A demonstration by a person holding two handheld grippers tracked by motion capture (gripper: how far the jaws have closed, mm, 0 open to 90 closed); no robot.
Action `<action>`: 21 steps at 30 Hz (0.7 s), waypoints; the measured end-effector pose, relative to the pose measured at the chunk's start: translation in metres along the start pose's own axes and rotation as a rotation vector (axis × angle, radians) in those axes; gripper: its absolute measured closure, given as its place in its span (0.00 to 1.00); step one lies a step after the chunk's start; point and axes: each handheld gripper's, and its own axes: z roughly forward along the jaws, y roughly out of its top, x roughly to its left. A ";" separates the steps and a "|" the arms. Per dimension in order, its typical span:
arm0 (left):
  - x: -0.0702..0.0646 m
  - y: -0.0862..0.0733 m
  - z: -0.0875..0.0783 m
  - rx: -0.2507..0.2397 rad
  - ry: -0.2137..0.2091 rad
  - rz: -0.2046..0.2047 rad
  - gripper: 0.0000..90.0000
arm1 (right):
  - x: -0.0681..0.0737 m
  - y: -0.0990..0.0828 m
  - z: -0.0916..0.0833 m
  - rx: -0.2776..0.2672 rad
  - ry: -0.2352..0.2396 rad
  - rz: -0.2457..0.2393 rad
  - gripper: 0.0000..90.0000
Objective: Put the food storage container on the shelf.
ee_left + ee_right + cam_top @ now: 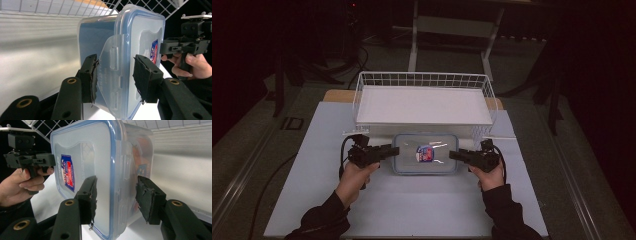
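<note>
The left claw (115, 75) holds the left short end of the clear plastic container (425, 153): in the left gripper view its pads bracket the hinged latch flap, one against the blue-rimmed lid, the other against the base wall. The right claw (116, 197) does the same at the opposite short end, so each claw is partly closed on the box, not wide. In the high view the container lies straight between the two claws, its long axis running from one to the other, lid up, with a red and blue label (425, 153) on top. It sits over the pale surface (412, 205), just in front of the white wire basket (422, 80); whether its base touches the surface I cannot tell. Neither hand is nearer; the grip is symmetric. The basket lies directly beyond the box, away from the person, so I judge the coming move to be a shared lift forward over the near rim, both ends kept level.
</note>
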 end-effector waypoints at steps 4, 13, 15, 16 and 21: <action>0.003 -0.001 0.005 -0.017 0.026 0.025 0.59 | -0.006 -0.001 0.006 -0.003 -0.005 0.010 0.57; 0.013 -0.007 0.022 -0.010 0.044 0.013 0.58 | -0.024 -0.005 0.014 0.000 -0.026 0.015 0.57; 0.015 -0.007 0.025 -0.027 0.050 0.017 0.58 | -0.026 -0.006 0.015 -0.005 -0.028 0.016 0.57; 0.015 -0.007 0.025 -0.027 0.050 0.017 0.58 | -0.028 -0.006 0.016 -0.008 -0.027 0.012 0.57; 0.019 -0.006 0.027 -0.039 0.033 -0.008 0.58 | -0.031 -0.003 0.018 -0.012 -0.017 0.042 0.57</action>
